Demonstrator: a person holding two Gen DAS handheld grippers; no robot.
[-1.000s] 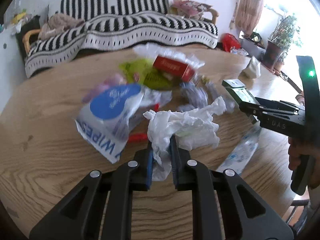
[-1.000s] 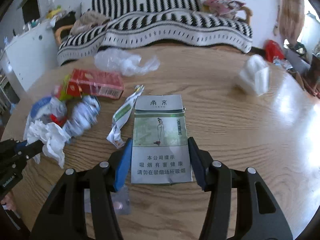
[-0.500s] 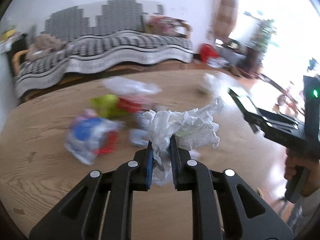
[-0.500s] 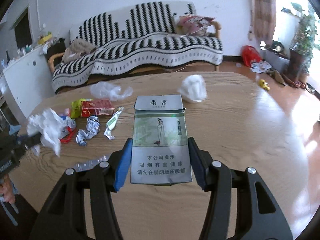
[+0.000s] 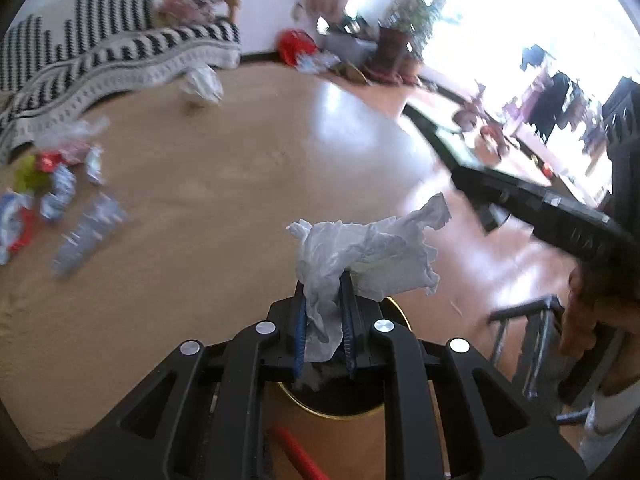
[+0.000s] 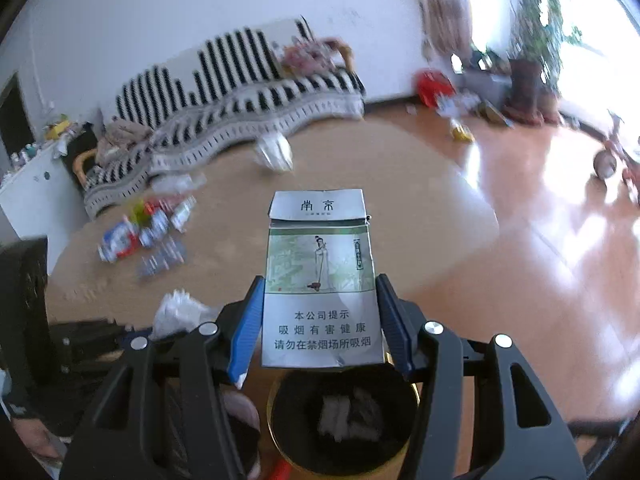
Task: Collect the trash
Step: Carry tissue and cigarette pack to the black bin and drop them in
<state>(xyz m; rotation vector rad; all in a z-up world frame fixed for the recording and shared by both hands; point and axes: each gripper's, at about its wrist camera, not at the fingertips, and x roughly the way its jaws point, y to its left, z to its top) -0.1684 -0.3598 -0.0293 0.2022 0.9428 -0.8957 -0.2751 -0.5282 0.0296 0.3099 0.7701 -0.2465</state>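
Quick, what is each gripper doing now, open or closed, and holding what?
Left gripper: closed on the crumpled tissue, above the bin.
Right gripper: closed on the cigarette pack, above the bin.

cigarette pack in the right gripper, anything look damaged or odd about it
Yes. The cigarette pack clamped in the right gripper looks flattened, and its top flap is torn open with ragged corners, so it reads as an empty, crushed pack. It hangs above the trash bin, which already holds crumpled scraps.
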